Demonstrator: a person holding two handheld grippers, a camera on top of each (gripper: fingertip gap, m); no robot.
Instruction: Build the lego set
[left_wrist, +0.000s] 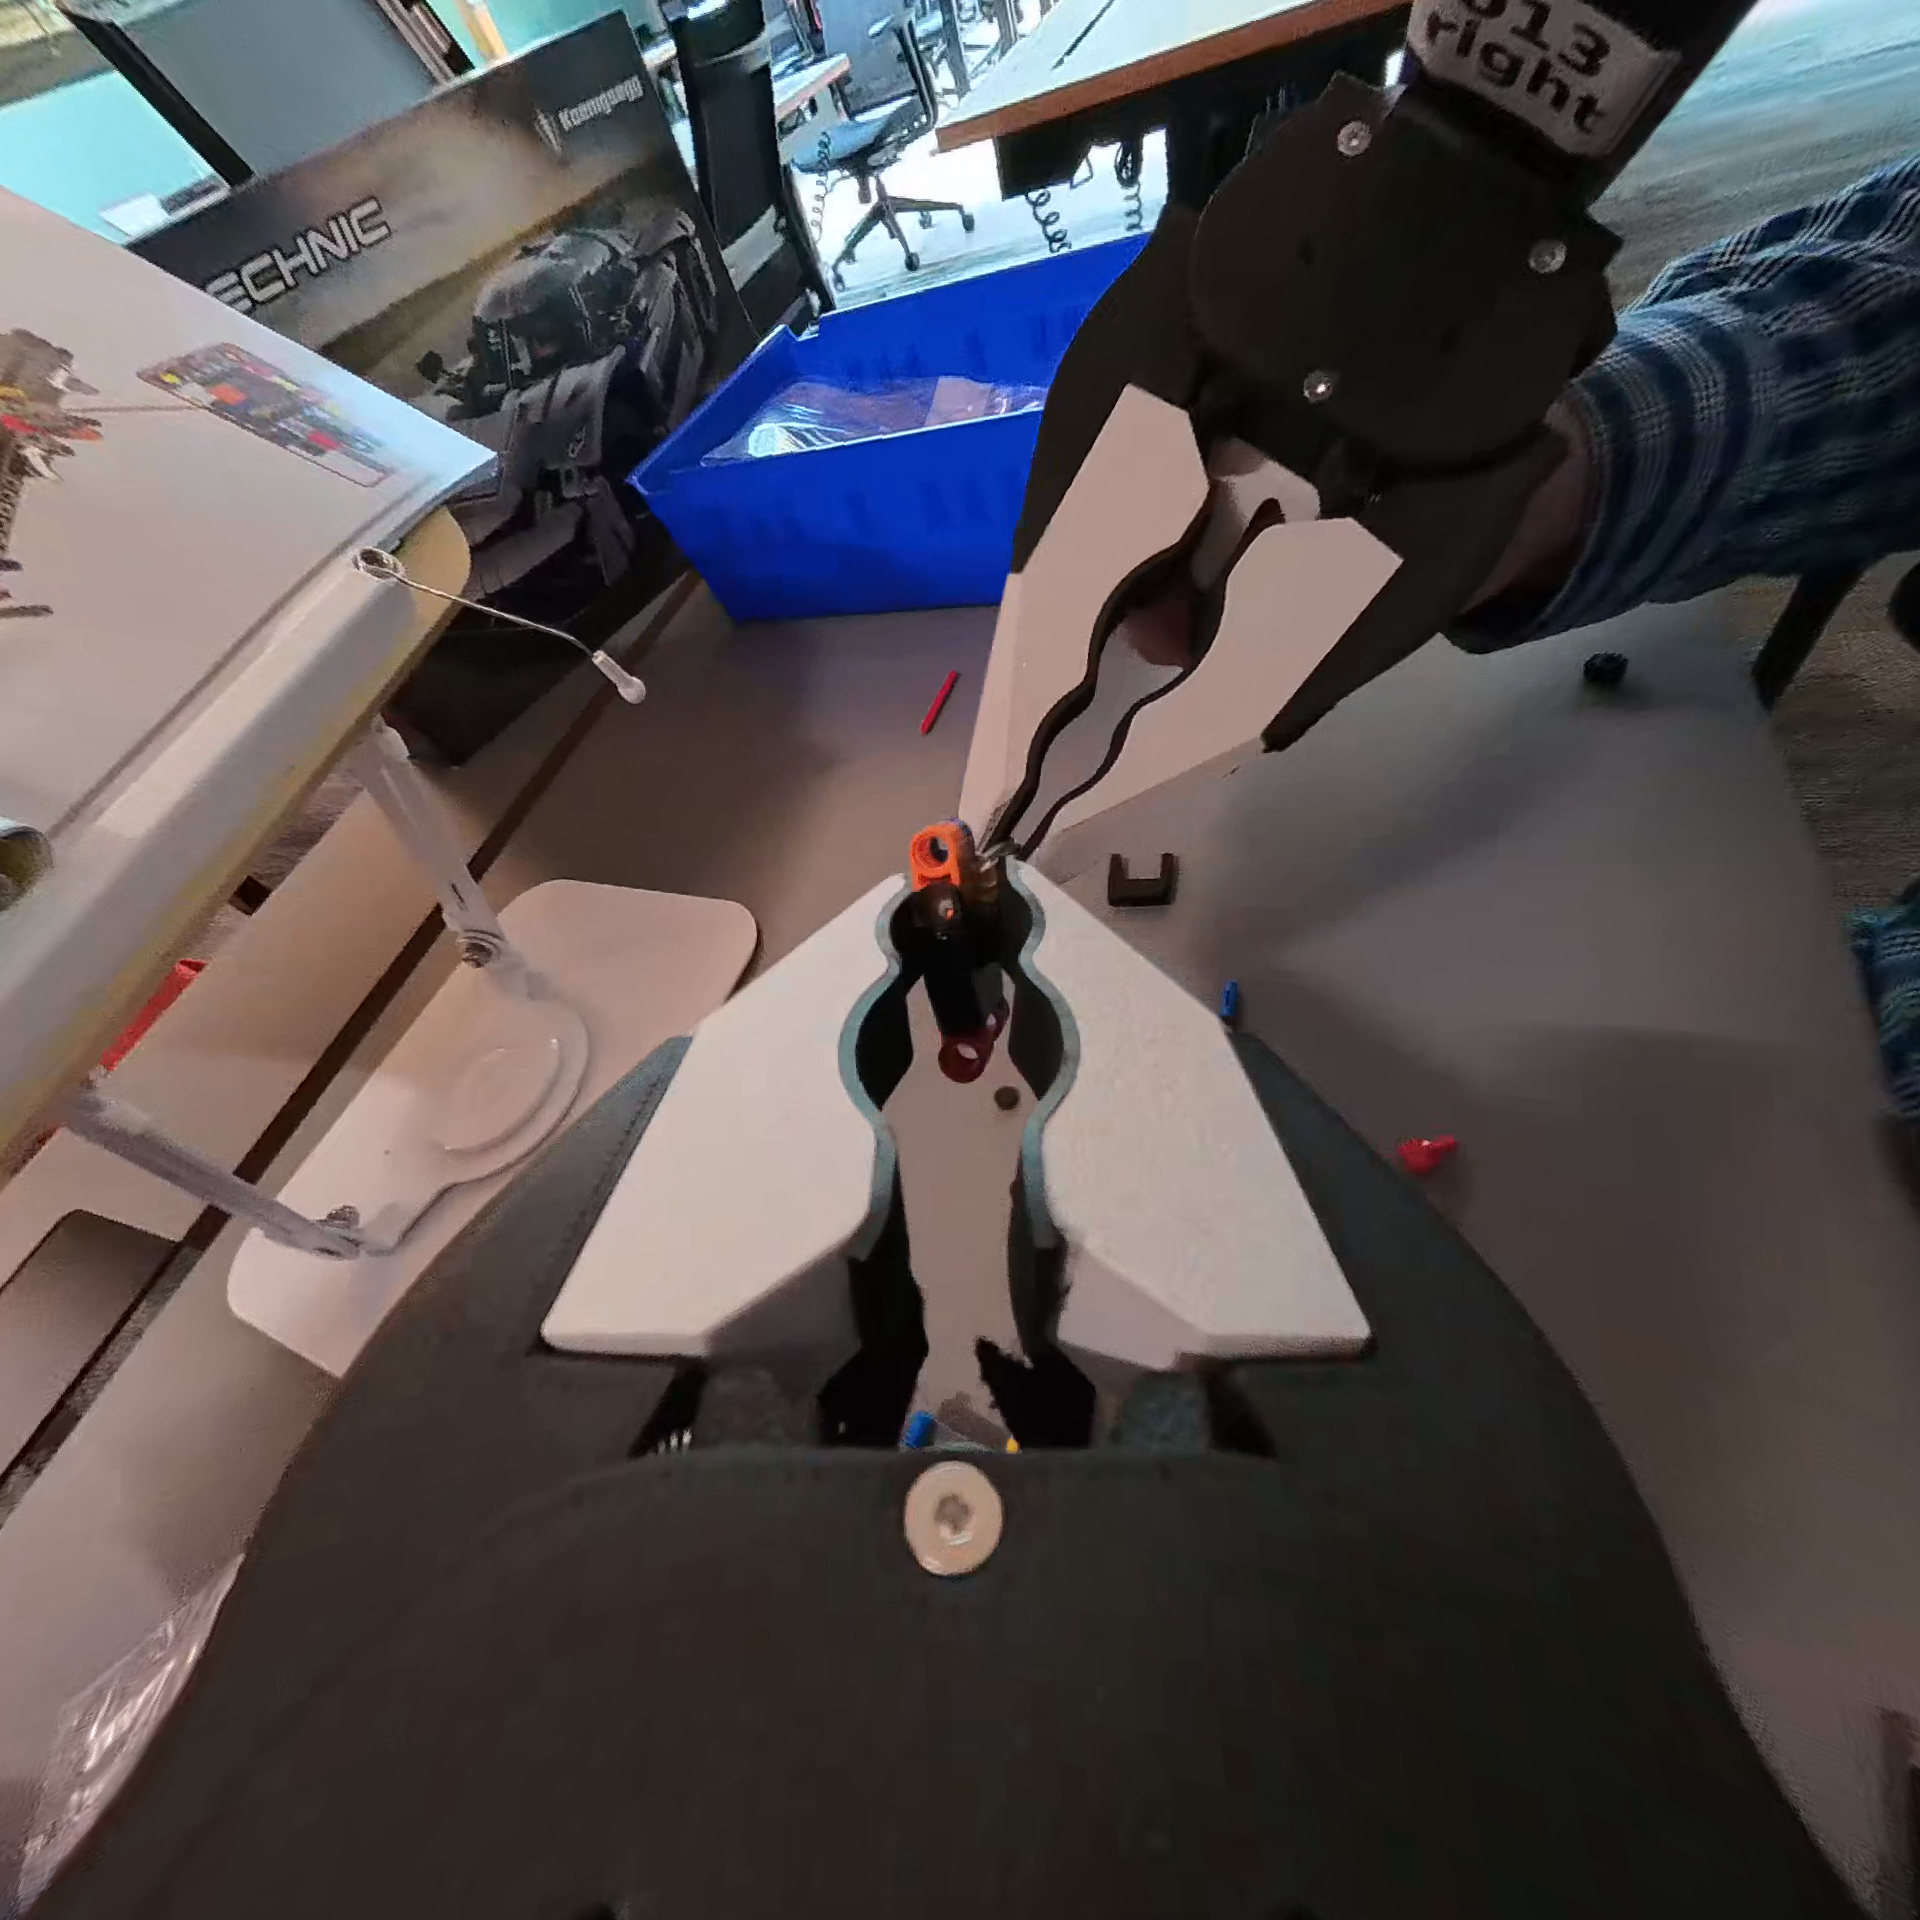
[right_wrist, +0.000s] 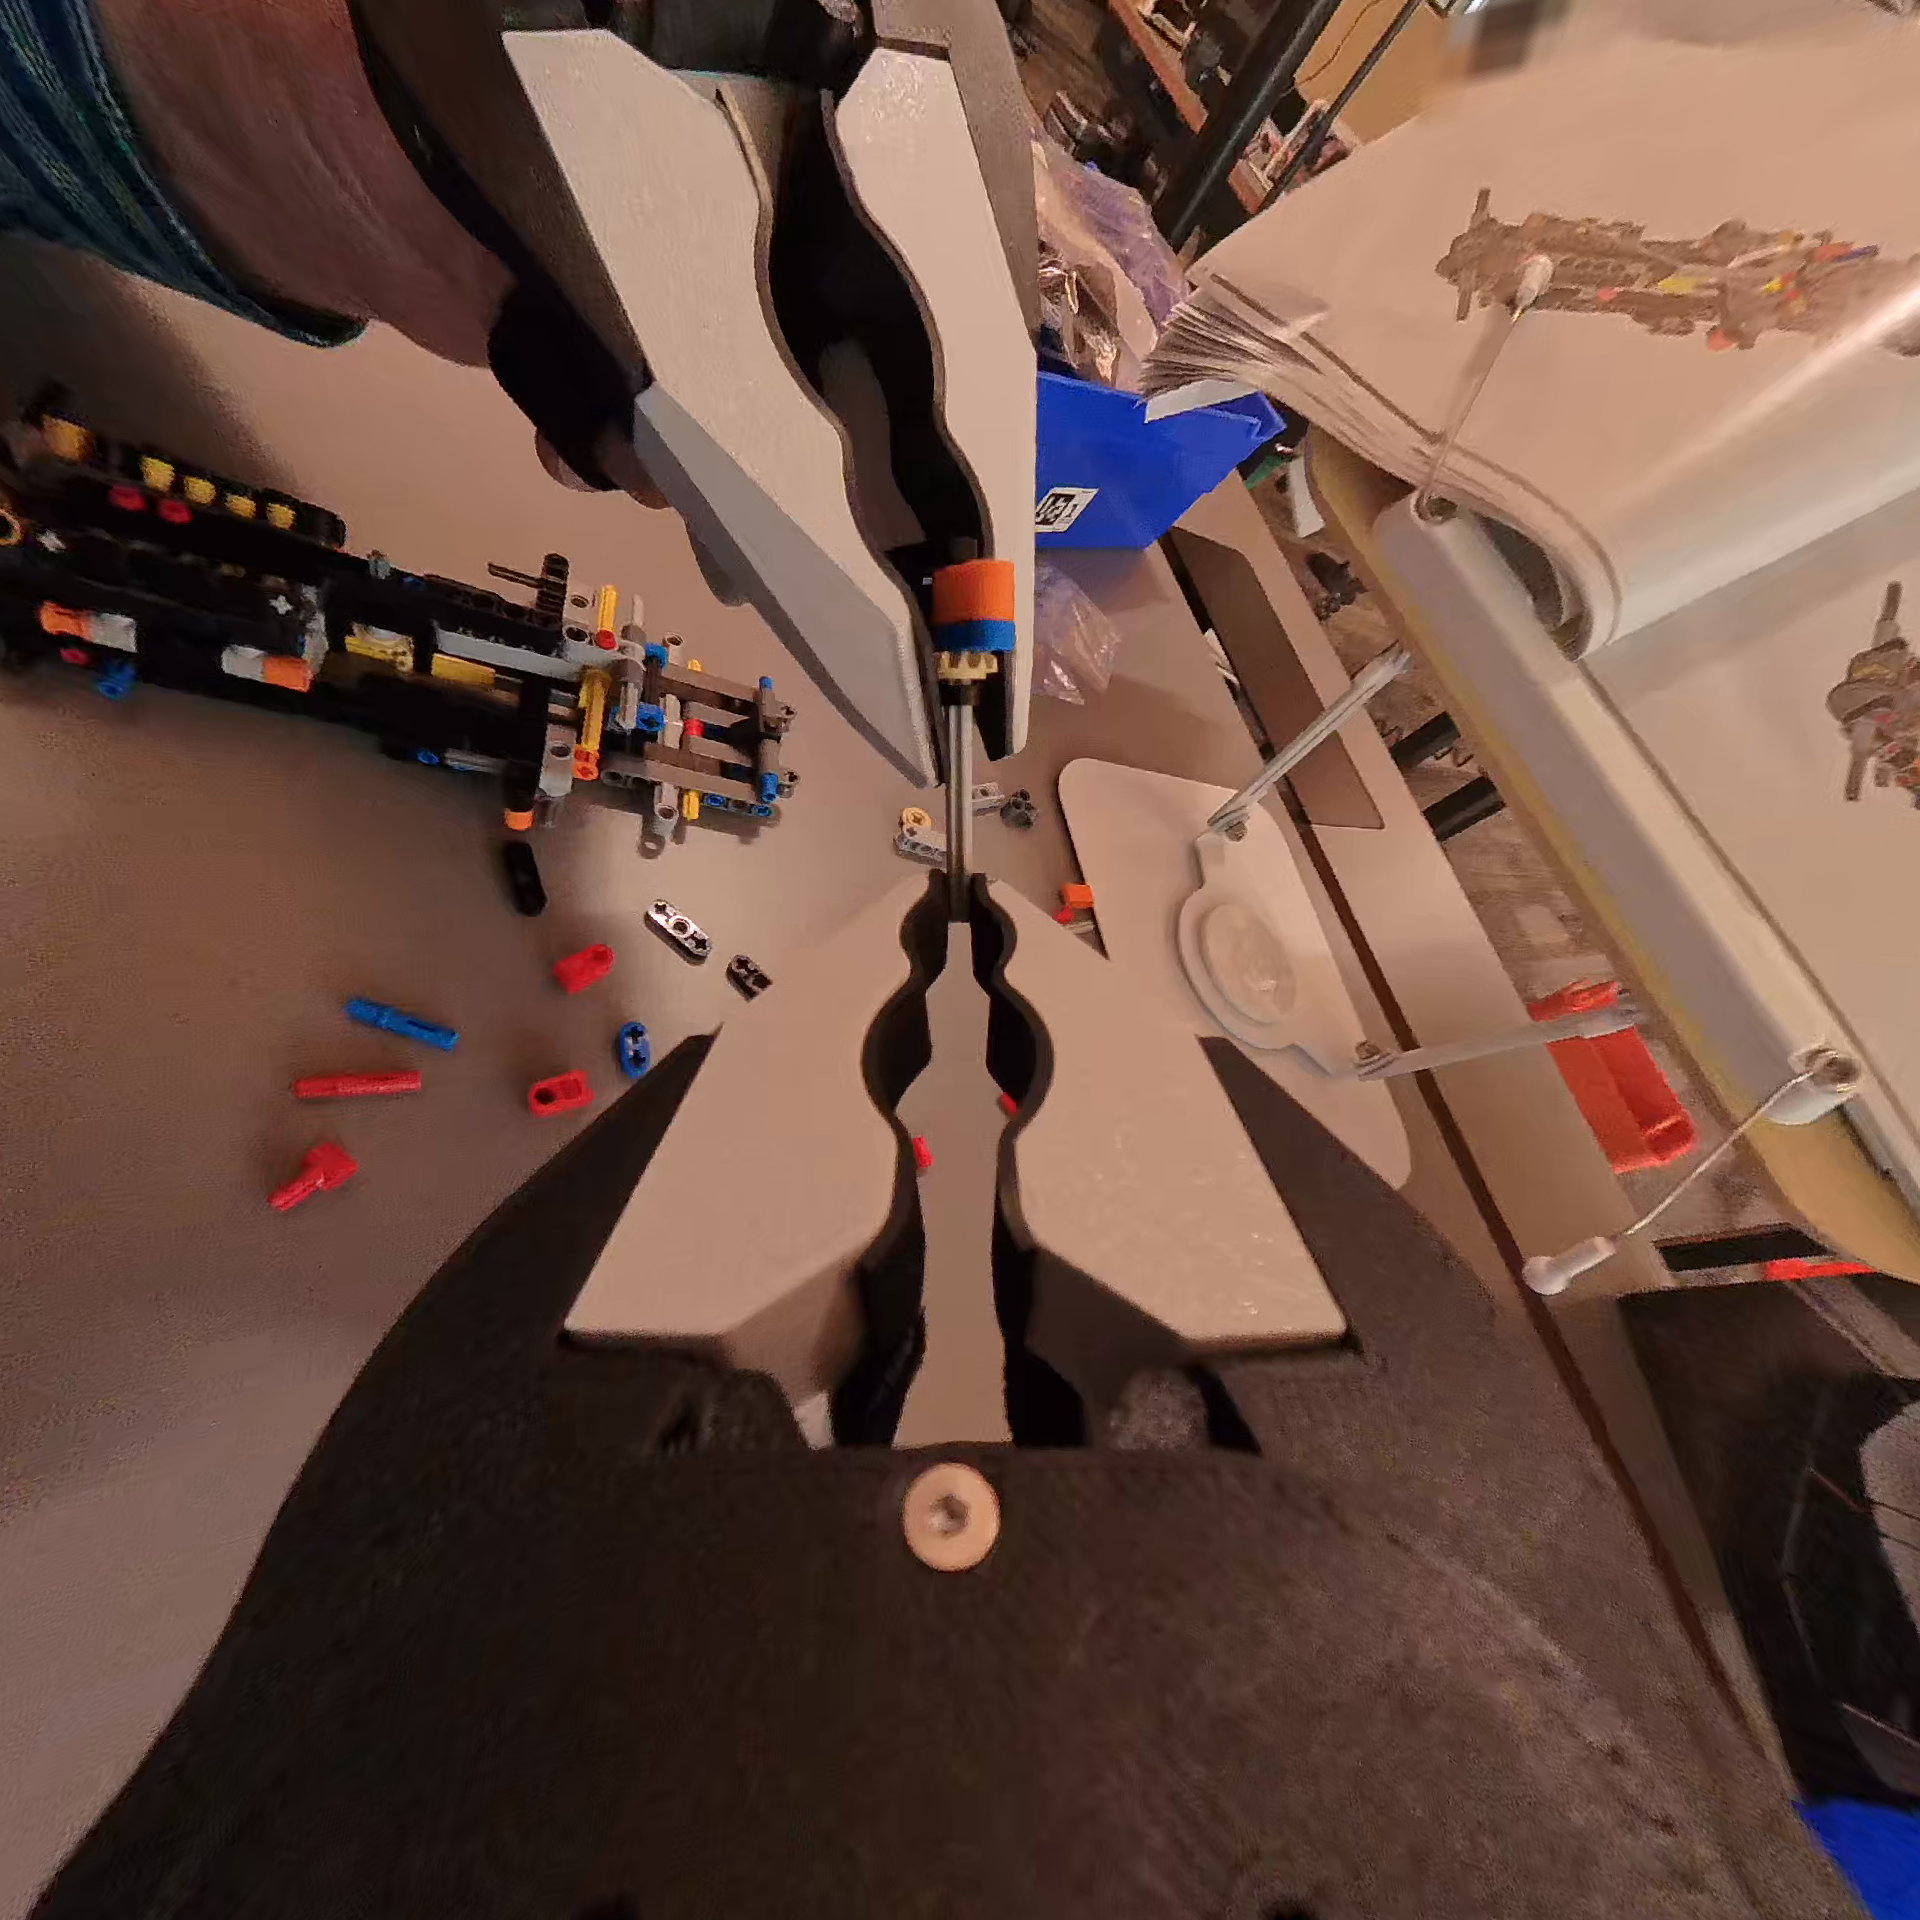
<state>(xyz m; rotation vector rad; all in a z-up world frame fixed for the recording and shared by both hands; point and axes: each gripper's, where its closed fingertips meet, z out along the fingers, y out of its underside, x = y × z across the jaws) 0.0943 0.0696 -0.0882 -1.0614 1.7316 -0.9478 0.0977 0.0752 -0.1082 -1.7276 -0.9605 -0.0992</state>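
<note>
The grey axle (right_wrist: 960, 790) runs in a straight line between the two grippers, its long axis stretched from the tips of the right gripper (right_wrist: 960, 896) away toward the left gripper (right_wrist: 961, 665), held in the air above the tabletop (right_wrist: 208, 935). The right gripper's fingers are pinched narrowly on the near end of the axle. The left gripper's fingers are closed around the far end, where the small sub-assembly (right_wrist: 972, 613) sits: an orange sleeve, a blue ring beneath it and a tan gear, threaded on the axle one after another. In the left wrist view the same sub-assembly (left_wrist: 948, 914) shows an orange connector at the tip, with a black stem and a dark red holed piece lying back between the left gripper (left_wrist: 961, 904) fingers, while the right gripper (left_wrist: 997, 831) meets it from beyond, tips closed.

On the tabletop toward its left edge lies the large partly built model (right_wrist: 395, 665), black and grey beams with yellow, blue, red and orange pins. Loose red and blue pins (right_wrist: 400, 1023) are scattered in front of it. A blue bin (left_wrist: 862, 457) stands at the far edge, beside the set's dark box (left_wrist: 468, 270). An open instruction booklet (right_wrist: 1558, 343) rests on a clear stand (right_wrist: 1247, 935) at the right side. Office chairs and desks fill the room behind.
</note>
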